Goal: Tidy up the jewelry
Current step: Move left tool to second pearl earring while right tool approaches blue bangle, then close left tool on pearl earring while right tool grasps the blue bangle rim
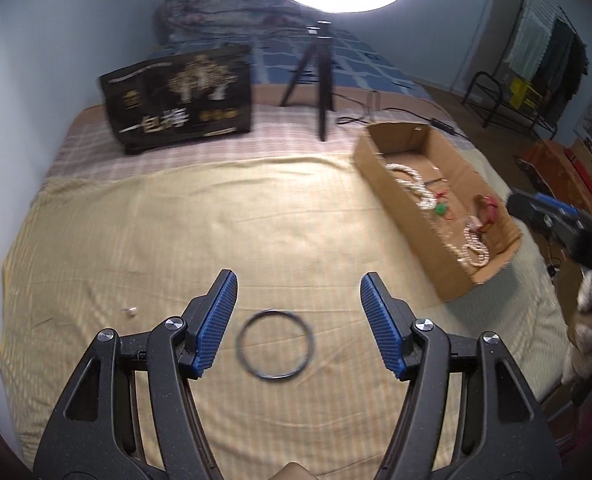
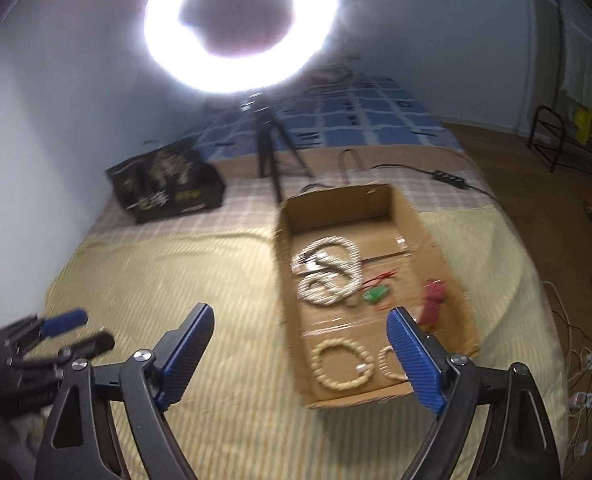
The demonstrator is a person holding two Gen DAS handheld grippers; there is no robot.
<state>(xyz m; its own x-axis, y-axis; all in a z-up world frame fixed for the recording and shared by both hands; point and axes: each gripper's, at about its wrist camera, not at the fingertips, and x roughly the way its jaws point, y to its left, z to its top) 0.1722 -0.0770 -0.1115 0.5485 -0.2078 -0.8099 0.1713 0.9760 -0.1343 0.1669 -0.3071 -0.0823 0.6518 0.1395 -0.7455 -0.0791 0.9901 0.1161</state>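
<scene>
Above the dark bangle (image 1: 275,345), left tongs (image 1: 299,292) angled down, agape

Dark bangle (image 1: 274,345) flat on the yellow bedspread (image 1: 136,240).
Bead loops (image 2: 342,364) lie in the cardboard box (image 1: 392,196) at two o'clock.

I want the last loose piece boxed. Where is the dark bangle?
In the left wrist view, the dark bangle lies on the yellow bedspread between the left gripper's open fingers, left of the cardboard box.
</scene>
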